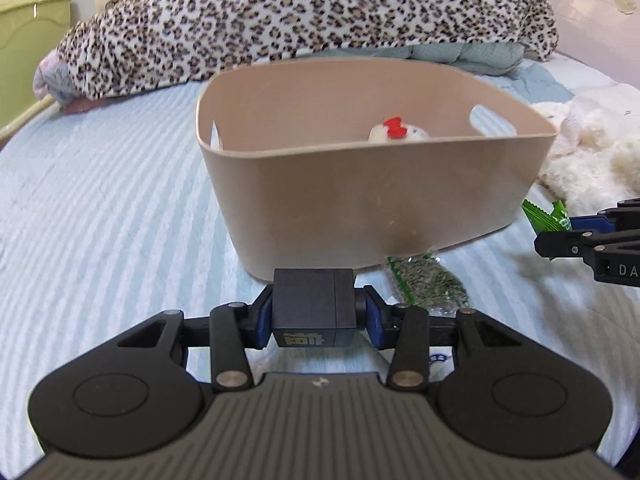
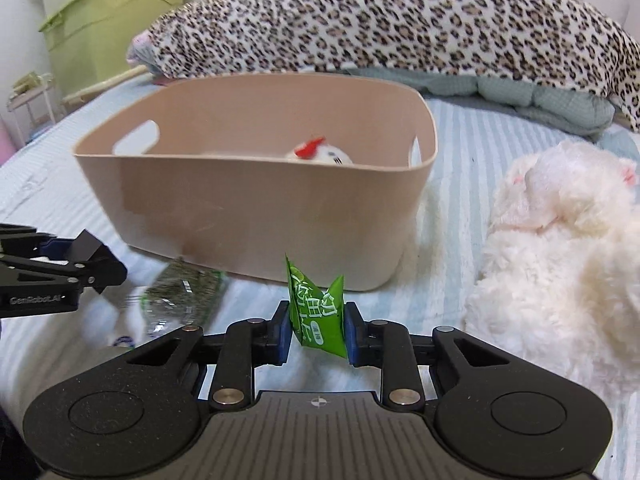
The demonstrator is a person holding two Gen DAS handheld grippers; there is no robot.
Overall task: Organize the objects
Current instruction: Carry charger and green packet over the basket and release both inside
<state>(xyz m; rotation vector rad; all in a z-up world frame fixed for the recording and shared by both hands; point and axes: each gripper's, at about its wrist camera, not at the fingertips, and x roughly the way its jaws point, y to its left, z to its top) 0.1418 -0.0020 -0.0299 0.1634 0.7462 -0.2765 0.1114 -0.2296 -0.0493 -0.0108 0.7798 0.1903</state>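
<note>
A beige plastic bin [image 1: 360, 200] [image 2: 256, 216] stands on the bed, with a small white toy with a red bow [image 1: 394, 132] [image 2: 320, 152] inside. My left gripper [image 1: 316, 312] is shut on a dark grey cube [image 1: 312, 304], just in front of the bin; it also shows in the right wrist view [image 2: 86, 258]. My right gripper [image 2: 318, 328] is shut on a green snack packet [image 2: 318, 312], in front of the bin's right part; it shows in the left wrist view [image 1: 560, 232]. A clear packet of dark green bits [image 1: 428, 280] [image 2: 184, 292] lies on the bed between the grippers.
A white fluffy plush [image 2: 560, 248] [image 1: 592, 152] lies right of the bin. A leopard-print blanket [image 1: 300, 16] [image 2: 400, 20] over a teal quilt [image 2: 540, 100] lies behind it. A green plastic cabinet [image 2: 100, 20] stands beyond the bed at the left. The bed has a striped light blue sheet [image 1: 100, 200].
</note>
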